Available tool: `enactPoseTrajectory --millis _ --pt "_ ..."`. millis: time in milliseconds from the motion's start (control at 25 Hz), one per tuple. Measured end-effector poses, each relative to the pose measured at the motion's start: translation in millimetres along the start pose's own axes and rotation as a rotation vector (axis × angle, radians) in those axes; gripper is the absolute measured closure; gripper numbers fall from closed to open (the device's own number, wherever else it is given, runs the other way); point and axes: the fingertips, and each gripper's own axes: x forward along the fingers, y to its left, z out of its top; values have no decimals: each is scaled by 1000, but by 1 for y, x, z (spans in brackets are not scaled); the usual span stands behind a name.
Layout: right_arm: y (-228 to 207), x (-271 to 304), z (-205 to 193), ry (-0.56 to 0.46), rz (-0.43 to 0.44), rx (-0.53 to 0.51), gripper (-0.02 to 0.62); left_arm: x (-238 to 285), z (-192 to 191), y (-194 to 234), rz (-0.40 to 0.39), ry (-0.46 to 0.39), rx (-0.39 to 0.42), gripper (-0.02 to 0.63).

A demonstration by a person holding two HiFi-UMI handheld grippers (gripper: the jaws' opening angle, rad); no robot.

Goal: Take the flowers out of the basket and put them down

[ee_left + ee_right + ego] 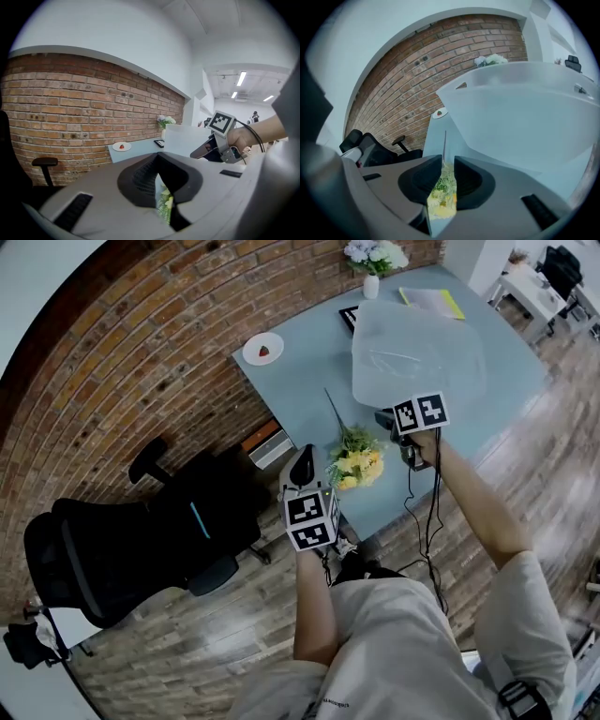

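Presently, findings as follows.
Flowers [356, 460]: out of the basket, lying flat on the table [309, 390], between the two grippers. Nothing holds them.
Long axis: the blooms lie at the table's near edge and the bare stem runs away from the person towards the far left. In the right gripper view the stem runs nearly in line with the slot between the jaws.
Right gripper [382, 415]: jaws stand well apart, pads on nothing. The flowers [440, 197] lie ahead of and below the tips, seen through the gap, not touched.
Left gripper [302, 457]: jaw tips drawn together, holding nothing. The flowers [165, 201] show only through the slit behind the tips, lying beyond and below.
Nearer hand: the right, by a little; its tips stand just beside the foliage, and the left's stand near the blooms on the other side.
Basket [417, 357]: translucent, on the table. It stands close on the right jaw's outer side.
Plate [263, 349]: well ahead of both sets of jaws, past the stem's end.
Assessment: the task looks essentially done. Any regrasp would favour the right gripper, closing across the stem.
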Motion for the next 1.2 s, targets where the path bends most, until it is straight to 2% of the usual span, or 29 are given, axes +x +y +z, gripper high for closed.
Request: enactPoseTrajectory --millis 240,440,720,840,920,1200 --pt "12 -63 -20 -98 -9 -30 485 -34 -11 -25 -35 37 39 583" --pt "24 -100 -39 -214 -19 -20 486 -56 -10 -40 -62 30 82 583" --pt "53 -124 -64 -315 -23 -48 485 -96 -11 -57 -113 40 170 583" --pt "70 -136 -68 -370 -19 -67 486 -107 -16 -56 -115 49 174 583" --pt "81 -143 -78 -400 -12 -42 486 -111 -24 -56 -128 61 180 582" --pt "103 -166 -112 -484 -108 48 486 -99 -32 -80 -281 82 210 582"
